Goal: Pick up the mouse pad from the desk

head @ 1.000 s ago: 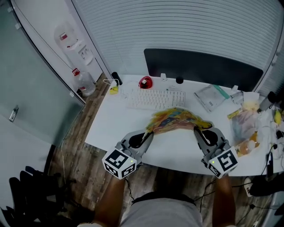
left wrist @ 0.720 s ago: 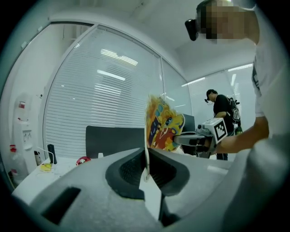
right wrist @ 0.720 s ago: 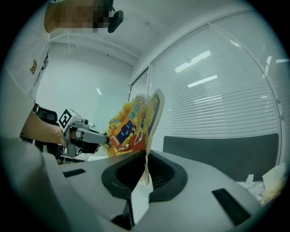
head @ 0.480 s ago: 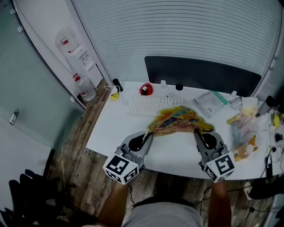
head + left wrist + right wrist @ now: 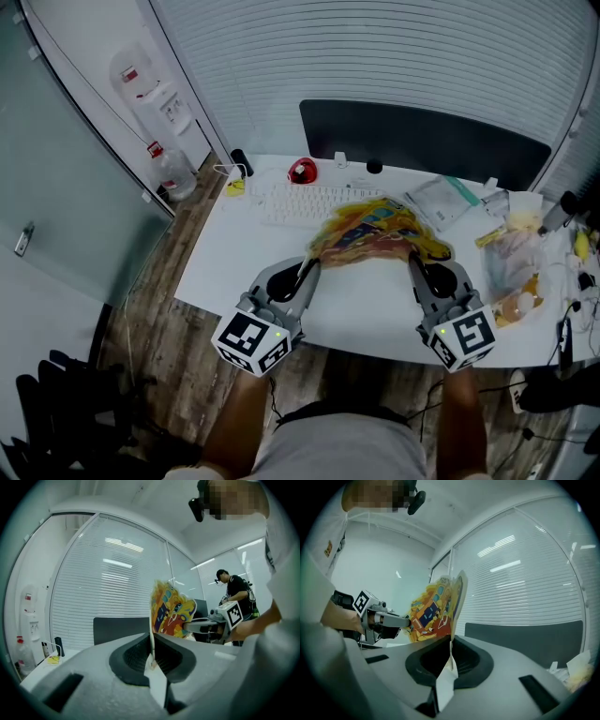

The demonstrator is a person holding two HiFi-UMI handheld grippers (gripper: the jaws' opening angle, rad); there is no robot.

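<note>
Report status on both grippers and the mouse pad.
Left gripper shut on mouse pad left edge, right gripper shut on its right edge. Pad held up between them, looks clear of the desk. Keyboard just behind, not blocking.

The person wears a light grey short-sleeved shirt (image 5: 349, 452). The left grey plastic gripper (image 5: 311, 266) and right grey plastic gripper (image 5: 412, 262) each carry a black-and-white marker cube (image 5: 251, 343).

light: even, dim-cool | edges: fisheye vignette | focus: fairly sharp
</note>
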